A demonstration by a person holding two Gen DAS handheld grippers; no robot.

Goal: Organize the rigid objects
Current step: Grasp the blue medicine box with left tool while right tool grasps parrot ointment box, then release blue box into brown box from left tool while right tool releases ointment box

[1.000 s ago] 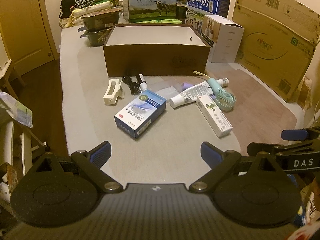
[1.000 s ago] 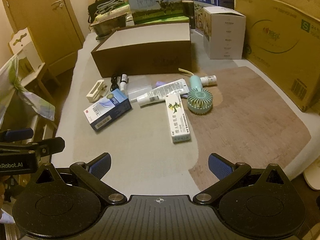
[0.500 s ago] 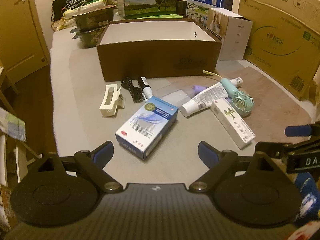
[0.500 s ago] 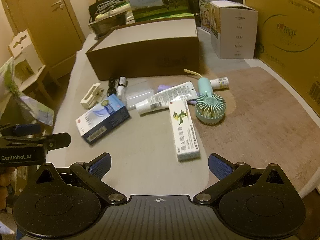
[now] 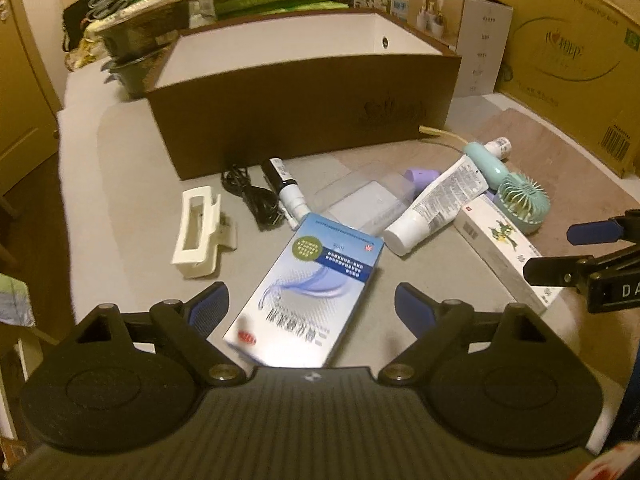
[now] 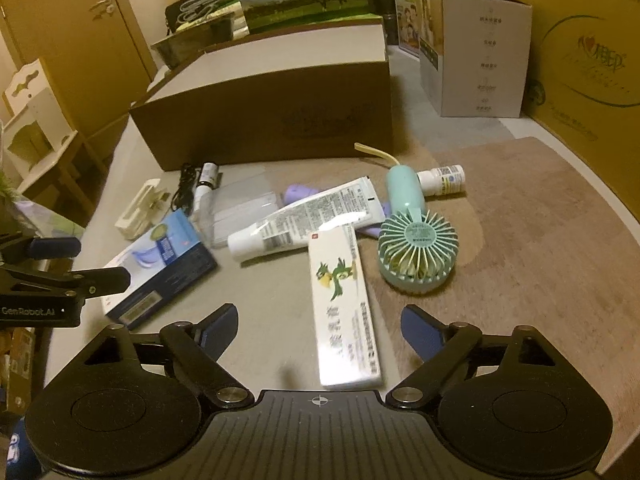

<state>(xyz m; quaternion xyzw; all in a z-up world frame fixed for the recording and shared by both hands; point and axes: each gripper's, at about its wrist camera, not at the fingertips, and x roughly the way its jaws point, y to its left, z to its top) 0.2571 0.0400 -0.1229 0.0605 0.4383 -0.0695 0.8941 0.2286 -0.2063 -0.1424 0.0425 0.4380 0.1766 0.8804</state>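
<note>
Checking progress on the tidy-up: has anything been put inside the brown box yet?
No. In the left wrist view the brown box shows only bare white inner walls.

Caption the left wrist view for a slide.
Open left gripper poised over a blue-and-white rectangular carton, brown open-topped box behind.

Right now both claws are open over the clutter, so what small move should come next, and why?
Probably ease the left gripper down and shut it on the blue box. That box already lies between its open fingers, and the brown bin behind is open-topped. The right gripper is likewise lined up on the white carton.
</note>
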